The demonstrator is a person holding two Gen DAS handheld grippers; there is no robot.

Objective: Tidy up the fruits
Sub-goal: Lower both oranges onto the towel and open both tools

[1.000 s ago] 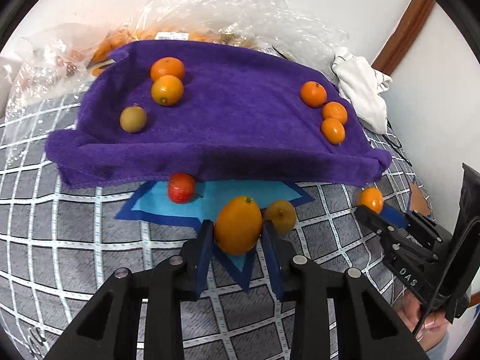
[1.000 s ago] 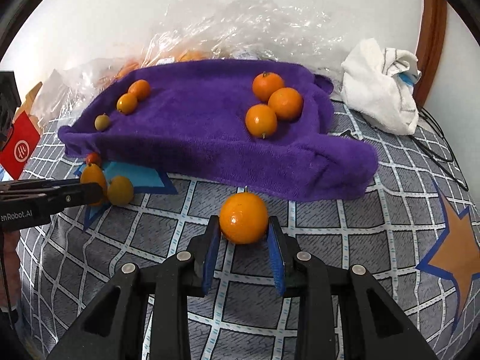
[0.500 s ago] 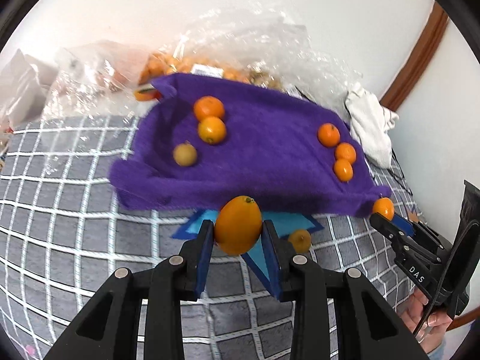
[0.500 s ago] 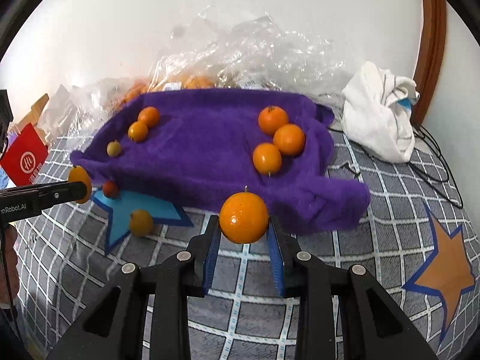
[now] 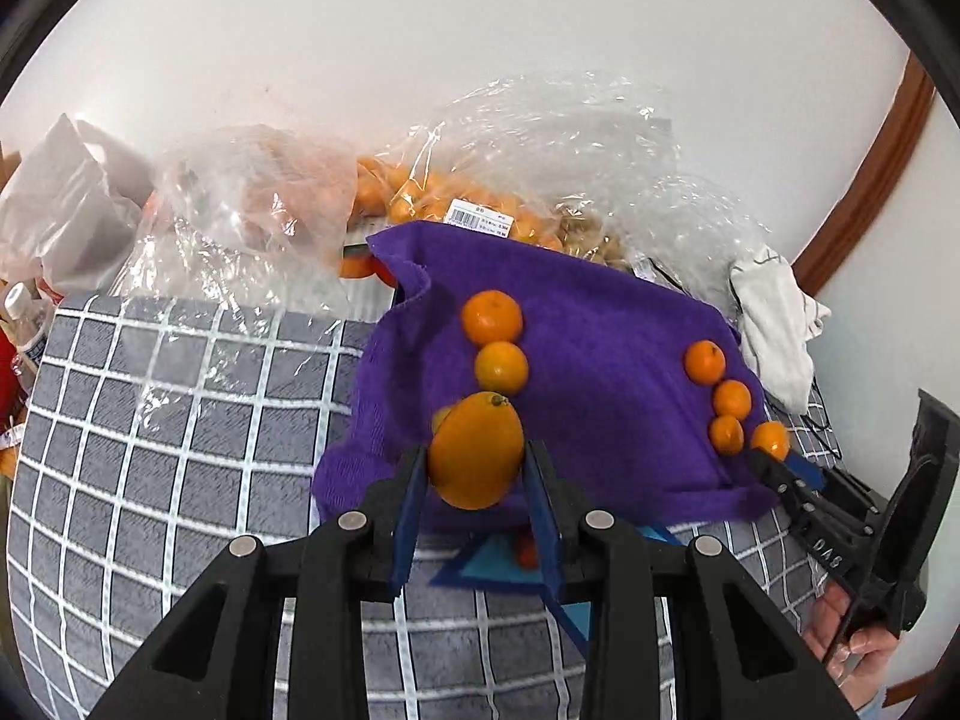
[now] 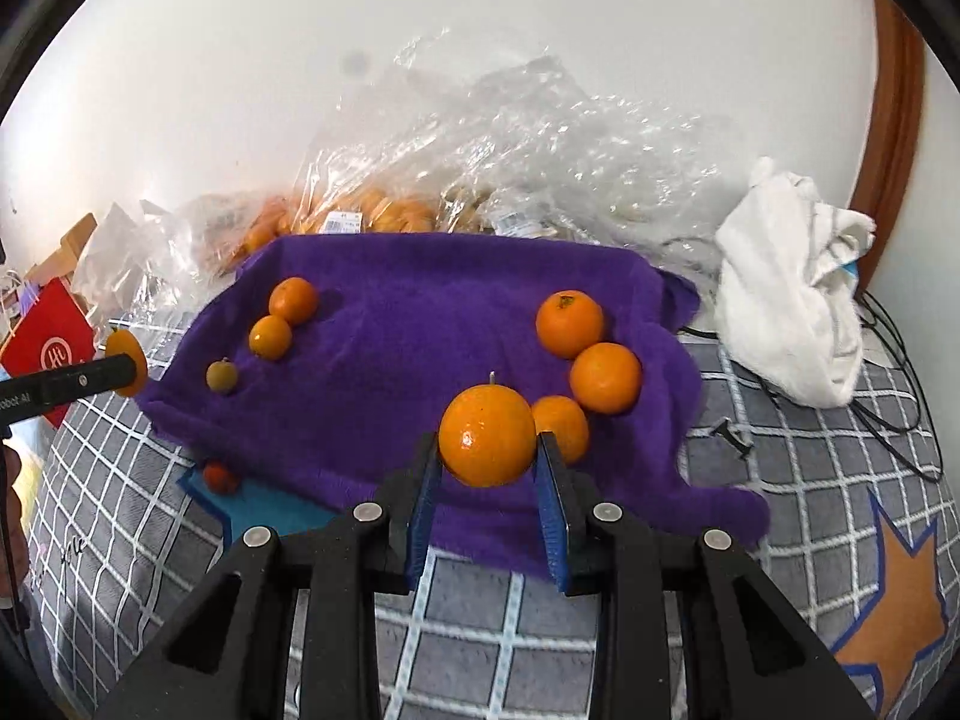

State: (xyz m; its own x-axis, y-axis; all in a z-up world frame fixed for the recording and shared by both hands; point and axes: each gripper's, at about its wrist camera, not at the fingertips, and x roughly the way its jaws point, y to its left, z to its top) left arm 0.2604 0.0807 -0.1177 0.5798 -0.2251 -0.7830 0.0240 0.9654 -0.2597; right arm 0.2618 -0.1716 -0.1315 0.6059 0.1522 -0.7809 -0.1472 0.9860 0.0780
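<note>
My left gripper (image 5: 477, 480) is shut on an oval orange fruit (image 5: 477, 450), held in the air over the front left edge of the purple towel (image 5: 600, 408). My right gripper (image 6: 487, 471) is shut on a round orange (image 6: 486, 435), held above the towel's (image 6: 390, 390) front. On the towel lie two oranges (image 5: 492, 318) and a small greenish fruit (image 6: 221, 375) at the left and three oranges (image 6: 605, 377) at the right. The right gripper's tip with its orange (image 5: 769, 439) shows in the left wrist view.
Clear plastic bags of fruit (image 5: 480, 204) lie behind the towel against the wall. A white cloth (image 6: 792, 318) and black cables (image 6: 888, 420) sit at the right. A small red fruit (image 6: 219, 477) rests on a blue star patch in front. A red box (image 6: 48, 342) stands left.
Both grippers have risen and moved forward with their fruits, from the bedspread in front of the towel to above its front edge. The left gripper has also swung left.
</note>
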